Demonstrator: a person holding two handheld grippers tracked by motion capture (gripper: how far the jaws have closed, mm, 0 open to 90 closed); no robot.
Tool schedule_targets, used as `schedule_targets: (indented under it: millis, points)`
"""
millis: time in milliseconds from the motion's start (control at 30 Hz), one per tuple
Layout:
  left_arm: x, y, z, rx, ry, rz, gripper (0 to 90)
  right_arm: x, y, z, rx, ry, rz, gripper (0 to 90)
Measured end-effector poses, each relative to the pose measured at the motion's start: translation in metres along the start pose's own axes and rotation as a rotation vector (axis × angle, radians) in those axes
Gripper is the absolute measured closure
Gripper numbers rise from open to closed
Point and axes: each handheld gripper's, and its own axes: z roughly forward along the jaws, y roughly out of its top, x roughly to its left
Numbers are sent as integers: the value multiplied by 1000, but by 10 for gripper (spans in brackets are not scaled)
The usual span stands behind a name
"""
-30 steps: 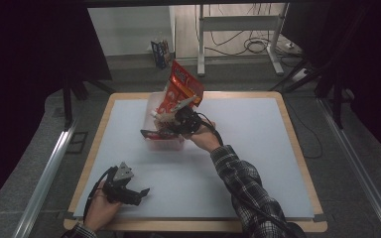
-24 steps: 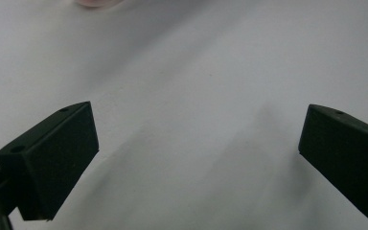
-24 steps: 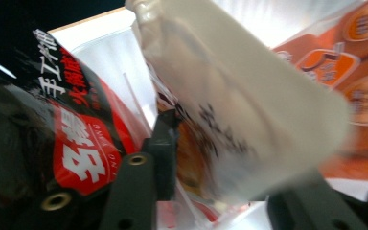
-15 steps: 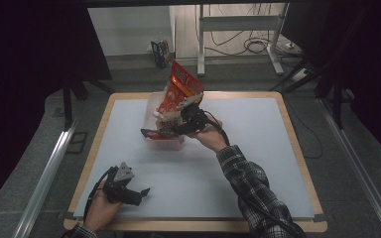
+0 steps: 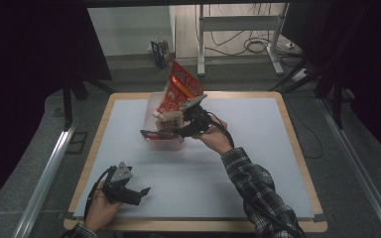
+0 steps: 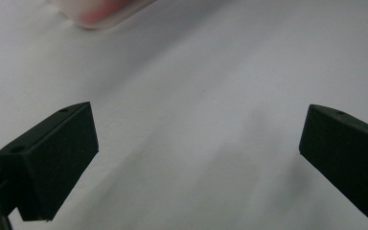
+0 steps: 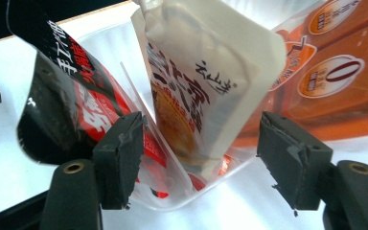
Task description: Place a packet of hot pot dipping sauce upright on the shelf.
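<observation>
Pouch [image 7: 206,91] upright in bin [image 7: 172,201] | right claw [image 7: 199,158] just opened, astride | left claw [image 6: 196,158] apart, bare table [image 6: 196,86]

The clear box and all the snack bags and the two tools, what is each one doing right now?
clear box: upright on the table, packed with bags.
white pouch: standing in the box, between the open pads, not gripped.
orange bag: leaning, sticking out above the box.
black and red packet: hanging over the box's wall.
right tool: open, jaws just been opening.
left tool: open, nothing between its jaws.
</observation>
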Motion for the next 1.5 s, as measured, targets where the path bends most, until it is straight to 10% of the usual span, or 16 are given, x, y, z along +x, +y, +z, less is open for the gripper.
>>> schedule_targets:
  millis: [1133, 1500]
  points:
    - [-2, 2, -3, -64, -44, -18, 0, 22, -49, -54, -50, -1, 8, 67]
    - [-10, 3, -2, -39, -26, 74, 0, 29, -78, -74, -69, 22, 58, 0]
